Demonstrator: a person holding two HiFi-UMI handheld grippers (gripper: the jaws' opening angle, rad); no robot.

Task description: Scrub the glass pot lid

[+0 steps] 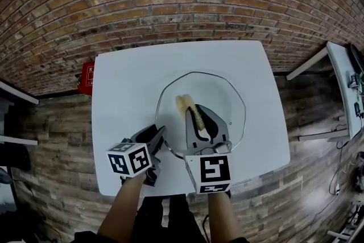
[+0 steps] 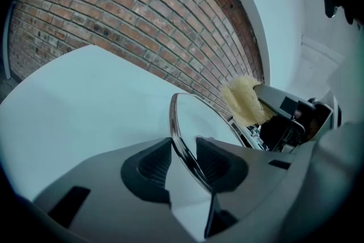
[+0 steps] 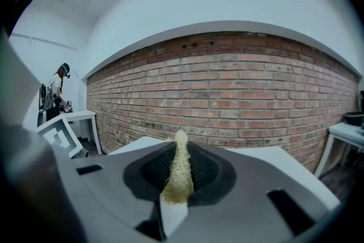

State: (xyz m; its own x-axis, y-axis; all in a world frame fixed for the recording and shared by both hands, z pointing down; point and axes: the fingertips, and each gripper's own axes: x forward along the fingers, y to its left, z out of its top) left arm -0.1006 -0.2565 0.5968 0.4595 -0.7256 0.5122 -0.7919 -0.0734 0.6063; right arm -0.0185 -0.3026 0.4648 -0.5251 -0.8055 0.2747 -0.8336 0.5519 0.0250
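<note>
Scrubbing step in hand, by my reading. Round clear glass pot lid with a metal rim (image 1: 227,101) sits right of centre on the white bench (image 1: 125,82). Left hand-held gripper (image 1: 161,135) is clamped on the rim at the lid's 8 o'clock. Right hand-held gripper (image 1: 193,112) pinches a yellow fibrous scrub pad (image 1: 185,104) over the glass near centre. Next move: stroke the pad across the glass, rim held firm. Red box (image 1: 86,78) at the bench's 9 o'clock; its writing is too small to read.
</note>
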